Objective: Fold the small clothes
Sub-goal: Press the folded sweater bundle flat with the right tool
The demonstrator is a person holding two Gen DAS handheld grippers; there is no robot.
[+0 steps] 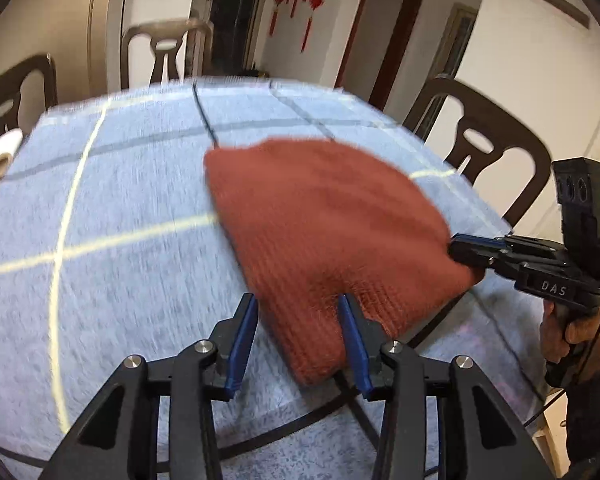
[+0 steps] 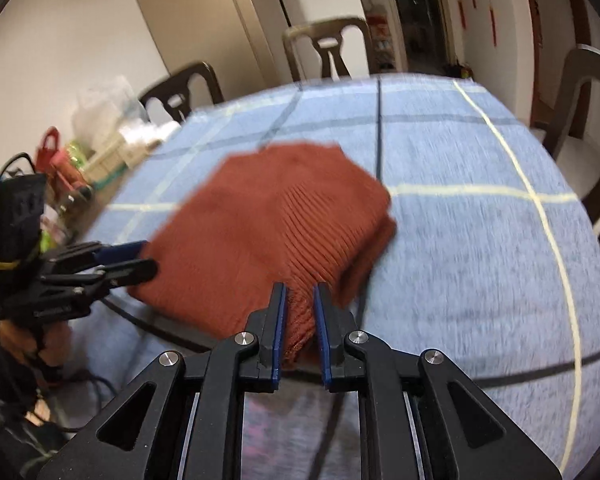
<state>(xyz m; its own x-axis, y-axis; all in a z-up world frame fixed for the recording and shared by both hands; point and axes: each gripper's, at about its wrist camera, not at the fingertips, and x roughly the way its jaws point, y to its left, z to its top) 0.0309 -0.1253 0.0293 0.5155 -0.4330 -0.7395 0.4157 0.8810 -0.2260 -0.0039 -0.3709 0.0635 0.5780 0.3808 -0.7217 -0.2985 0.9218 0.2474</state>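
Item 1: knit (image 1: 324,232), rust-red, ribbed, already doubled over; lies centre frame in both views on blue check cloth (image 1: 120,200), near edge hanging toward table rim. Blurred, so fold layers only partly readable.

Item 2: right gripper (image 2: 300,304), lower centre of rt view, clamped on bunched near edge of knit; ribs pinched between blue pads (image 2: 278,320). Same unit at rt edge of left view, biting knit's rt corner. Grip likely there to carry that edge over for next fold.

Item 3: left gripper (image 1: 298,312), lower centre of left view, jaws spread wide; one finger laid over knit's near edge, other on bare cloth (not grasping). Probably lined up to take the second corner so both ends lift evenly.

Item 4: chairs (image 1: 496,152), upper frame, behind table.
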